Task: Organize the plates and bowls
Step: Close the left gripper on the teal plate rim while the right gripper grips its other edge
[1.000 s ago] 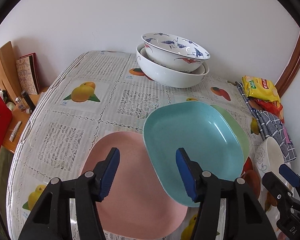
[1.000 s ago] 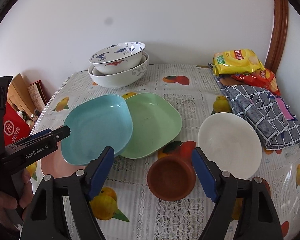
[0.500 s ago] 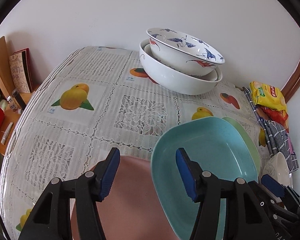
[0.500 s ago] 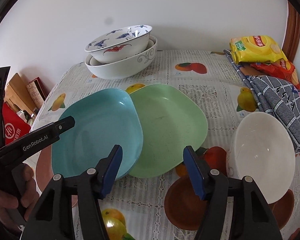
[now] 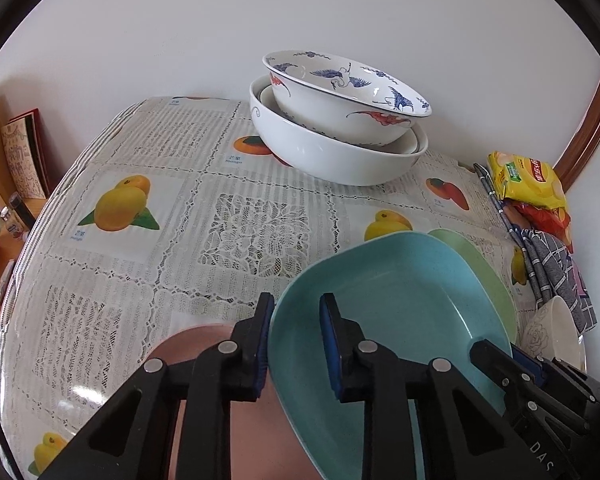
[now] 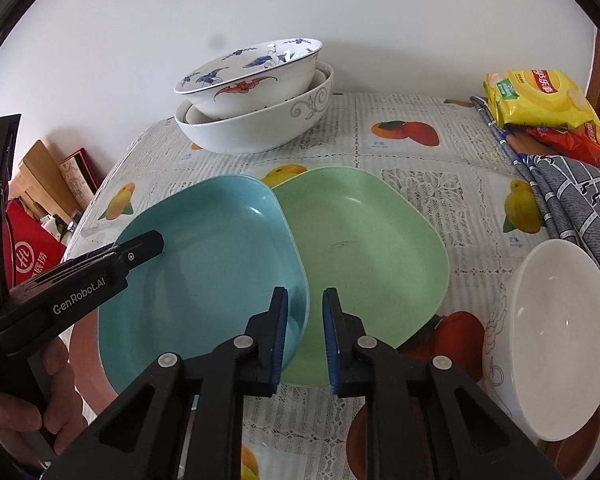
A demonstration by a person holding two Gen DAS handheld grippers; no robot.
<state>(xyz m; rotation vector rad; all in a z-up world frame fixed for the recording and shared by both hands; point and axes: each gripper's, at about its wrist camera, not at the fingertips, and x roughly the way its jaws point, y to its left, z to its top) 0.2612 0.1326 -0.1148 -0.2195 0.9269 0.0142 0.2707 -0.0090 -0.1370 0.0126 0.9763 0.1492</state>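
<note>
Both grippers have just closed on the blue plate [image 6: 204,256]: left gripper [image 5: 296,344] clamps its left rim, right gripper [image 6: 305,340] its right rim where it overlaps the green plate [image 6: 364,240]. It also sits partly on the pink plate [image 5: 204,360] on the tabletop [image 5: 148,240]. Lift level, both hands together, clear of the green rim.

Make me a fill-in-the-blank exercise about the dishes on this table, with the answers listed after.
1. The square blue plate overlaps the edge of the square ____ plate.
2. The crane-painted porcelain bowl sits inside a larger ____ bowl.
3. The left gripper and right gripper each straddle a rim of the ____ plate.
4. The yellow snack bag lies above a checked ____.

Answers: green; white; blue; cloth
</note>
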